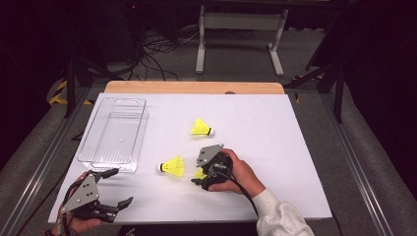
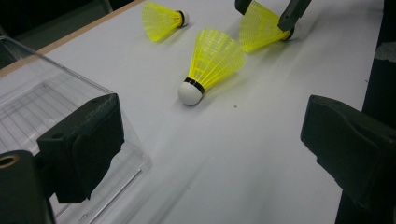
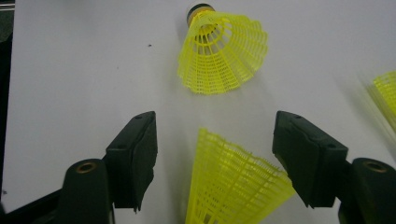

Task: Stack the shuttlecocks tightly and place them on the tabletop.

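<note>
High view: three yellow shuttlecocks lie on a white table (image 1: 275,123). The right gripper (image 1: 200,181), jaws spread wide, straddles the nearest shuttlecock (image 3: 233,186) without gripping it. The middle shuttlecock (image 1: 172,166) points its cork left, toward a clear tray (image 1: 114,132). The left gripper (image 1: 118,189) is wide open and holds nothing.

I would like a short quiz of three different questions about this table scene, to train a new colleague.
1. How many yellow shuttlecocks lie on the white table?
2. True or false: a shuttlecock is already inside the clear plastic bin.
3. Which gripper has a shuttlecock between its open jaws: A) left, B) right?

Key
1. Three: far shuttlecock, middle shuttlecock, near shuttlecock.
2. False; the bin is empty.
3. B. The right gripper straddles the near shuttlecock; the left gripper is open over bare table.
</note>
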Demonstrator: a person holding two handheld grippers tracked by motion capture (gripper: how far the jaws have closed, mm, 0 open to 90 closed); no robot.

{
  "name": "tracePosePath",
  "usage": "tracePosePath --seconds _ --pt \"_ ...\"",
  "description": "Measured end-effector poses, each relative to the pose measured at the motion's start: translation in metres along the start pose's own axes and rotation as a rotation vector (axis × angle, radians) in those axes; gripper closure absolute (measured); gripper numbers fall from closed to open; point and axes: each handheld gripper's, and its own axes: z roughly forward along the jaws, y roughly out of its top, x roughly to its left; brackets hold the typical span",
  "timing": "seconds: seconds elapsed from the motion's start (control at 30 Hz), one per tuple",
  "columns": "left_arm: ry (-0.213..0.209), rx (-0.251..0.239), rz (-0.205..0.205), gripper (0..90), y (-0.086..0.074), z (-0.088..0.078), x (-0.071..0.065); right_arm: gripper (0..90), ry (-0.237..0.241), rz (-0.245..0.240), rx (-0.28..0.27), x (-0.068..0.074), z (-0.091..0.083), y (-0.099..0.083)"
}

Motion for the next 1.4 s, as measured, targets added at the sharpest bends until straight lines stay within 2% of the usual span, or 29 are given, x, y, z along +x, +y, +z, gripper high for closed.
tracePosePath --seconds 0.2,0.37,0.43,0.63,0.83,0.97,1.1,1.17,1.4 --pt "0.012 0.011 0.001 7.6 0.0 0.001 0.0 33.3 -0.008 0.022 0.004 -0.003 -0.007 -0.005" --pt "0.018 0.014 0.001 7.6 0.001 0.001 0.0 38.0 -0.025 0.026 0.032 -0.005 -0.015 -0.01" --pt "0.02 0.015 0.001 7.6 0.001 0.001 0.0 43.3 -0.026 0.036 0.036 -0.005 -0.019 -0.012" --pt "0.022 0.02 -0.001 7.6 0.001 0.001 0.0 70.0 -0.013 0.059 0.045 -0.006 -0.029 -0.018" --pt "0.025 0.021 0.0 7.6 0.001 0.0 0.0 81.6 0.007 0.099 0.023 -0.007 -0.04 -0.022" --pt "0.025 0.021 0.001 7.7 0.002 0.0 0.0 88.1 0.044 0.108 -0.018 -0.005 -0.043 -0.022" --pt "0.025 0.024 0.002 7.7 0.002 0.001 0.0 89.2 0.054 0.111 -0.049 -0.002 -0.041 -0.019" --pt "0.026 0.025 0.002 7.7 0.002 0.001 0.0 89.2 0.041 0.11 -0.064 -0.001 -0.039 -0.017" --pt "0.028 0.025 0.002 7.7 0.002 0.001 -0.001 90.0 -0.026 0.146 -0.195 -0.001 -0.033 -0.009"
